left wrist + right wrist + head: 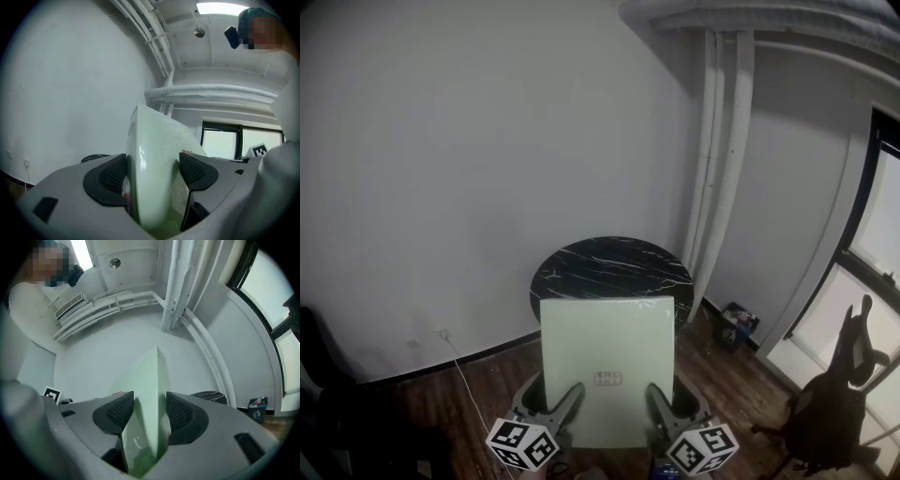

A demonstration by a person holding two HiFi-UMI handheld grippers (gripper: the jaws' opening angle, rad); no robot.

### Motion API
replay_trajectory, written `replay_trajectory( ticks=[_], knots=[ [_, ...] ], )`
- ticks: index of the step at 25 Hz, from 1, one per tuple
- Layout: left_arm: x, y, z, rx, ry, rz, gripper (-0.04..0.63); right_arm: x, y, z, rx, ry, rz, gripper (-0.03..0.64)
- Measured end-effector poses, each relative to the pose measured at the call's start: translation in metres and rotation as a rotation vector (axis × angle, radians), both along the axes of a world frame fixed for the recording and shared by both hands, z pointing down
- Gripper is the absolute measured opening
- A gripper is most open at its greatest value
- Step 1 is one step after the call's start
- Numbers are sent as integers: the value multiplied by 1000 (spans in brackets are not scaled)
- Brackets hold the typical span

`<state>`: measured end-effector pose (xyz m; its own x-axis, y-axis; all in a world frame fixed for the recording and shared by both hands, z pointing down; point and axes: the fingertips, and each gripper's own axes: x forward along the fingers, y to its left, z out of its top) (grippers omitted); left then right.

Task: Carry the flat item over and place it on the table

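- Left tool (565, 403): jaws clamped on the near-left edge of the flat item (607, 361), one pad on each face.
- Flat item: pale green glossy panel, held in the air, not yet down on the round black worktop (609, 262) beyond it.
- Handling: looks stiff, thin, probably light. Slick faces could slip in the pads, so gripping the near edge close to both corners seems right.
- Orientation: long axis runs away from the person toward the worktop, broad face towards the head view.
- Right tool (662, 401): jaws closed on the near-right edge.

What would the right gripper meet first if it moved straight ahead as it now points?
Right gripper, clamping the green panel, would probably reach the black table; depth unclear.
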<state>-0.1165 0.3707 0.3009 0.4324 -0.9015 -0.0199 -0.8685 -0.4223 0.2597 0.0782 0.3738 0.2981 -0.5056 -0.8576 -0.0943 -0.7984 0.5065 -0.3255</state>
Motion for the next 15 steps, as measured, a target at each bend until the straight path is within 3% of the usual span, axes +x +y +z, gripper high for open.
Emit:
replay_trajectory(
  ticks=[8, 15],
  knots=[
    [-14, -20, 14, -28, 13, -23, 365, -13, -25, 12, -34, -4, -29, 213],
    [-12, -88, 30, -48, 18, -15, 365, -13, -92, 27, -54, 7, -17, 213]
  ],
)
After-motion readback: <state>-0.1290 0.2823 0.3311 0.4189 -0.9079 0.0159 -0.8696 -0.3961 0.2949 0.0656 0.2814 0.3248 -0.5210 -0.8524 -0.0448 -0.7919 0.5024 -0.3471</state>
